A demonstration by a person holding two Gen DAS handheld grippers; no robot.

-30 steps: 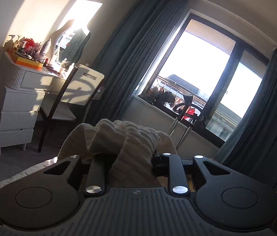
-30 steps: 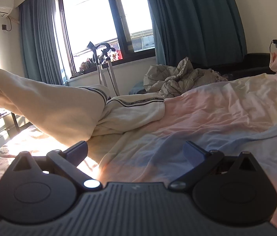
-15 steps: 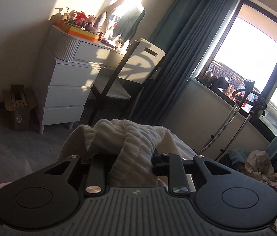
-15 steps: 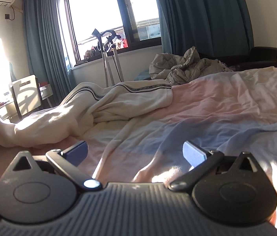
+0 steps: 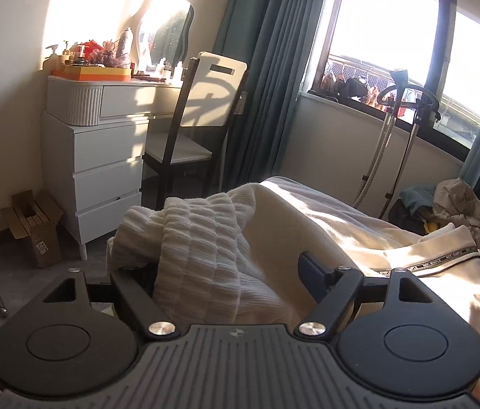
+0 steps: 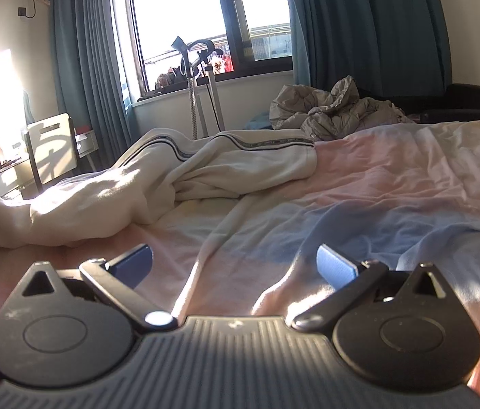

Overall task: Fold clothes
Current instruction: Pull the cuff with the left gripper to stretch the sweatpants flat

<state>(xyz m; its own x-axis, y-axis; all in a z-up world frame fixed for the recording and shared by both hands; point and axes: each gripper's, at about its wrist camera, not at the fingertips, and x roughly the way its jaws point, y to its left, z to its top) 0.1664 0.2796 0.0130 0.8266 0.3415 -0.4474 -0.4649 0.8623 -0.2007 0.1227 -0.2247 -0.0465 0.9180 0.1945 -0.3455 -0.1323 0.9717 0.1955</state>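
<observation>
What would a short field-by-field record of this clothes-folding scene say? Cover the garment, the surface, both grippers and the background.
garment: cream sweatshirt with dark striped trim, lying crumpled
surface: bed sheet, pink and pale blue
left gripper: jaws just opened; ribbed cuff lies loose between them
right gripper: open, empty, above the sheet
background: white chair, dresser, garment steamer by the window
</observation>
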